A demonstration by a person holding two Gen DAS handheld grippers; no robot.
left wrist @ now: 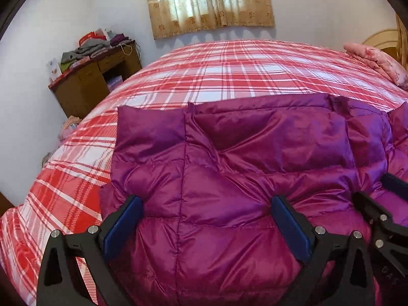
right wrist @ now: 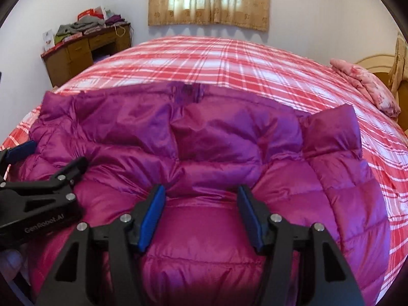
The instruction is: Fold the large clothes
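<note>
I have both grippers over the magenta quilted down jacket, which lies spread on the bed's red-and-white plaid cover at the near edge, its puffed panels filling the lower half of both wrist views. My left gripper has its jaws spread wide, the blue pads on either side of a bulging panel of the jacket; the fabric swells up between them, but I cannot tell whether the pads are pressing into it or only sitting just above. My right gripper is also parted, somewhat less widely, straddling another padded section nearer the jacket's middle. In the right wrist view the left gripper sits just beside it on the left, also over the jacket. One folded-in section of the jacket stands up slightly at the right side. Beyond the jacket the plaid cover runs to the far wall under a tan curtain. A pink folded cloth rests by the headboard at right, and a brown desk piled with clothes stands at the left wall.
</note>
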